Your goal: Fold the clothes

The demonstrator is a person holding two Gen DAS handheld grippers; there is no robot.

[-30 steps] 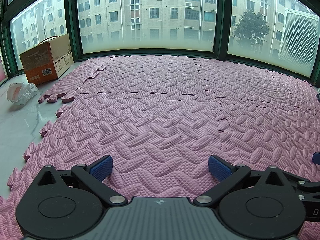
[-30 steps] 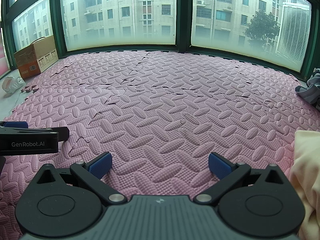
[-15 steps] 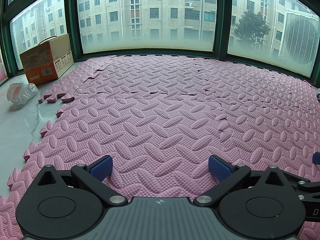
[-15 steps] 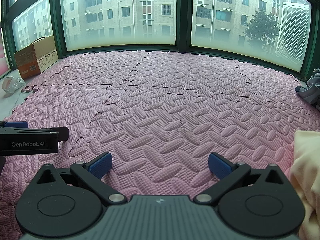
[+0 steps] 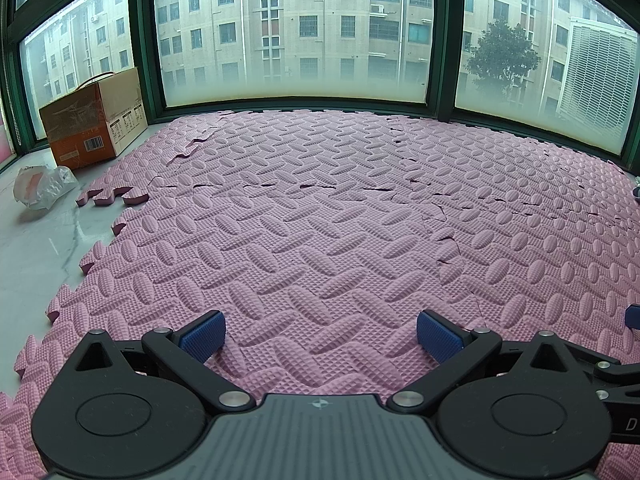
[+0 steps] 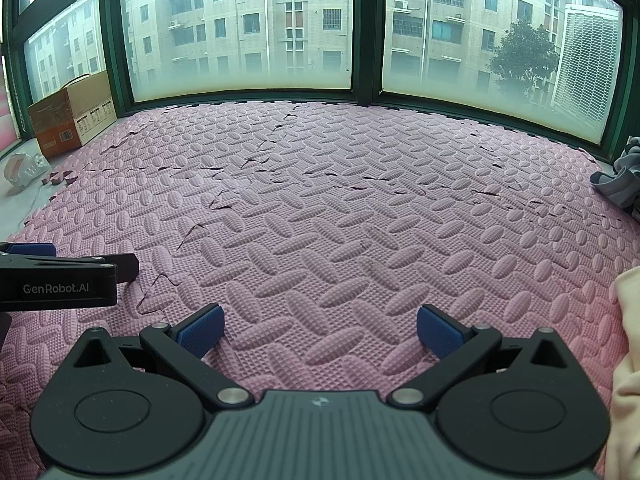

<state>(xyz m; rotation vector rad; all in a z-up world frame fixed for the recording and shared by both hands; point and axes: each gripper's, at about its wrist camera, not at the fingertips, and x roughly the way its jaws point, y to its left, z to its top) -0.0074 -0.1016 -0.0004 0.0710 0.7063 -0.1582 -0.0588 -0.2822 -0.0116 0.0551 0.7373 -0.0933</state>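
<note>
A cream-coloured garment lies at the right edge of the right wrist view, just right of my right gripper. A grey-blue piece of clothing lies bunched at the far right by the window. My right gripper is open and empty, low over the pink foam mat. My left gripper is open and empty over the mat. The left gripper's side also shows at the left edge of the right wrist view.
A cardboard box stands at the back left by the window. A crumpled plastic bag lies on the bare marble floor left of the mat. Loose mat pieces lie near the bag. Green-framed windows close off the far side.
</note>
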